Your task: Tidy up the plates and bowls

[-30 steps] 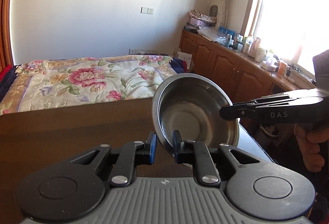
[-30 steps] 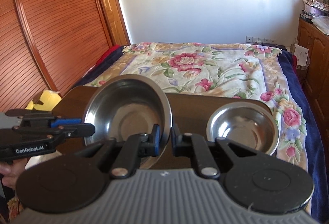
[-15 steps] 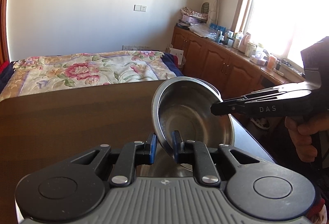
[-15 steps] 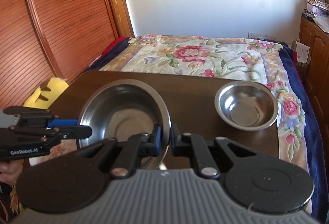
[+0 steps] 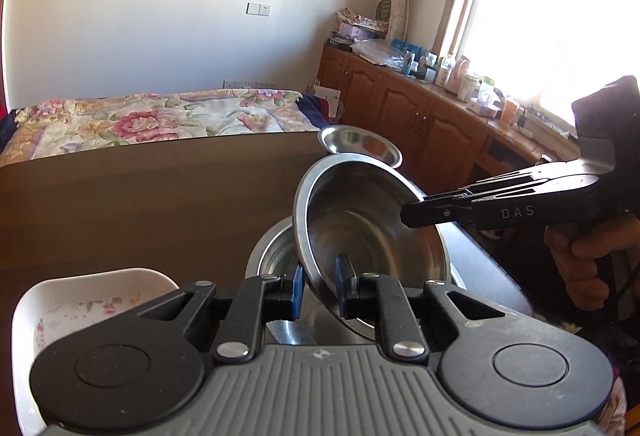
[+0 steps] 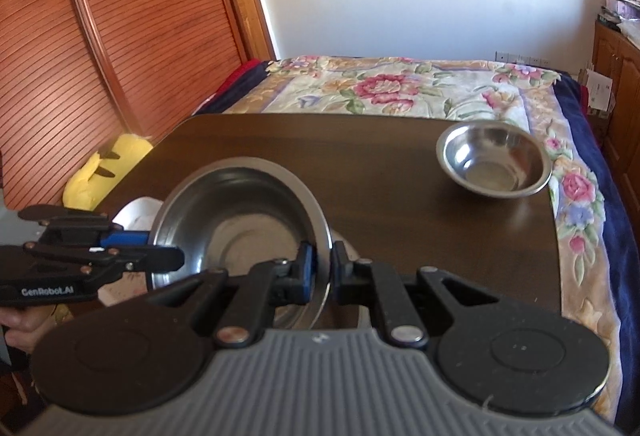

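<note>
A steel bowl [image 5: 372,232] hangs tilted above the dark wooden table [image 5: 140,196], pinched at opposite rims. My left gripper [image 5: 318,276] is shut on its near rim and my right gripper [image 5: 408,214] is shut on its far right rim. Right under it sits a larger steel bowl [image 5: 274,256], mostly hidden. In the right wrist view the held bowl [image 6: 232,212] fills the lower middle, with my right gripper [image 6: 323,264] on its right rim and my left gripper [image 6: 176,260] on its left rim. A small steel bowl [image 6: 494,164] rests at the table's far right corner.
A white floral dish [image 5: 80,300] lies on the table's near left, beside the lower bowl. A flowered bed [image 6: 400,92] stands beyond the table. Wooden cabinets [image 5: 400,108] with clutter line the right wall. A hand [image 5: 588,252] grips the right tool.
Both grippers carried the held bowl back toward the table's near side and slightly down. The lower bowl and the white dish came into view, and the small bowl now lies farther off.
</note>
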{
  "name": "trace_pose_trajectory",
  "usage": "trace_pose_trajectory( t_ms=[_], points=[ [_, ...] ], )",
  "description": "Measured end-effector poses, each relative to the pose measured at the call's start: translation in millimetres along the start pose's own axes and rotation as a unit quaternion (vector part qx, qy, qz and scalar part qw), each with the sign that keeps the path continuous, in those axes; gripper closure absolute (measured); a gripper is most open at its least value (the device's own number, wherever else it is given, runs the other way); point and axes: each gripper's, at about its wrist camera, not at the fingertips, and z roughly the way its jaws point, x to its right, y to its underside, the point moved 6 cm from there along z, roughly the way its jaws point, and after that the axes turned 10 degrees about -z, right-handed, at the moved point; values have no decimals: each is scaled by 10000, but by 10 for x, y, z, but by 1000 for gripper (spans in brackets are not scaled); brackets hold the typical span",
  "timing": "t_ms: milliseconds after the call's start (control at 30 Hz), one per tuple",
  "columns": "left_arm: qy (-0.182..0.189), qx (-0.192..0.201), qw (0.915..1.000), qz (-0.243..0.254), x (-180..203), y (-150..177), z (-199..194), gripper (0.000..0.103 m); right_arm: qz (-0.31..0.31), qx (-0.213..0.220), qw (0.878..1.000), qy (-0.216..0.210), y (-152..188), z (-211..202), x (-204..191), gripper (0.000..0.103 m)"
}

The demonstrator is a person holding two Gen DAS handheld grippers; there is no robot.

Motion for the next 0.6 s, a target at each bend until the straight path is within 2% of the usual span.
trace_pose_trajectory(
  t_ms=[367, 600],
  points=[
    [-114, -119, 9998, 110, -54, 171, 101, 87, -107, 239, 9993, 263, 246, -14, -127, 91],
    [-279, -119, 9993, 199, -60, 200, 173, 87, -235, 295, 9984, 421, 252, 46, -136, 91]
  ],
)
